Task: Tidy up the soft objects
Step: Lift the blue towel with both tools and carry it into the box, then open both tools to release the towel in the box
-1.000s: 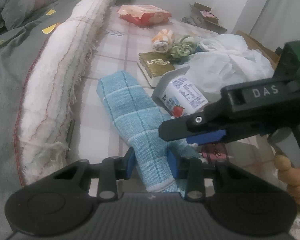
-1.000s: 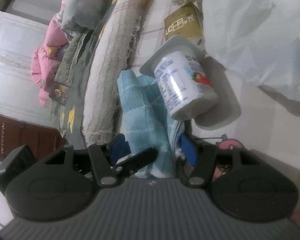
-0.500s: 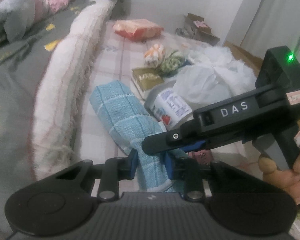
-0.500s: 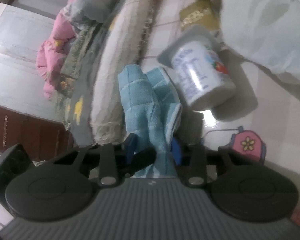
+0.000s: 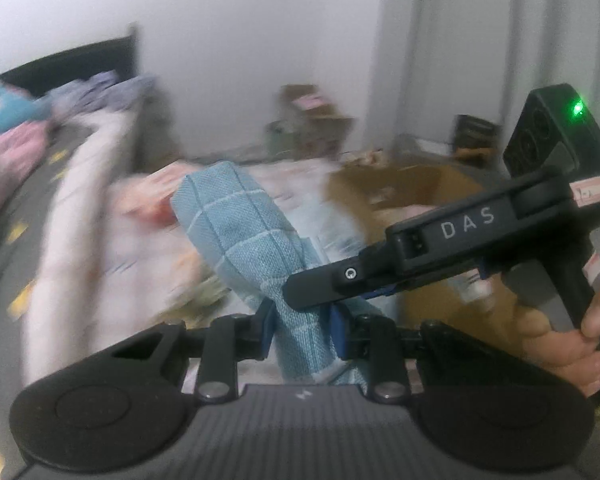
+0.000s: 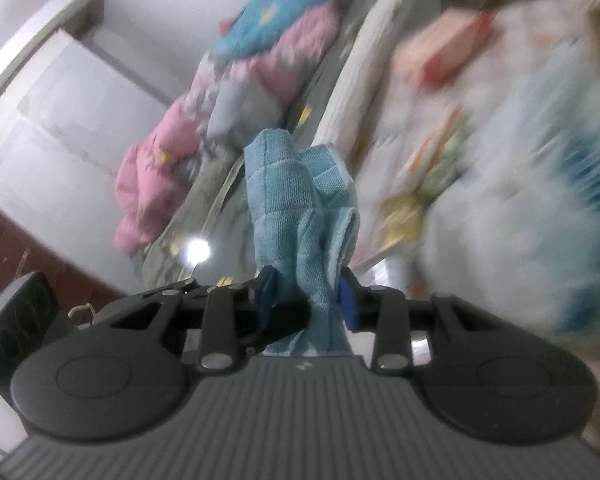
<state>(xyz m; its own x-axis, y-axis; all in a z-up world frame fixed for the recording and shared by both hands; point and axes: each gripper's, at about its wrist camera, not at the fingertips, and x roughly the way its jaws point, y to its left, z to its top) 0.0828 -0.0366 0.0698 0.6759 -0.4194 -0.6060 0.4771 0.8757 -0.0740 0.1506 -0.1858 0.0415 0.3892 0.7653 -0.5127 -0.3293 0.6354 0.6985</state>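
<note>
A folded light-blue checked towel is held up in the air by both grippers at its near end. My left gripper is shut on the towel's lower end. My right gripper is also shut on the same towel, and its black body marked DAS crosses the left wrist view from the right, with its finger over the towel. The towel stands up and away from both cameras, folded in layers.
The background is motion-blurred. A bed with a grey cover and white blanket edge lies left. A brown cardboard box is behind right. A white plastic bag, pink bedding and a red-orange packet lie around.
Both grippers have lifted the blue towel off the floor mat and tilted upward. The yogurt cup, book and mat have dropped out of view; the wall and box now show.
</note>
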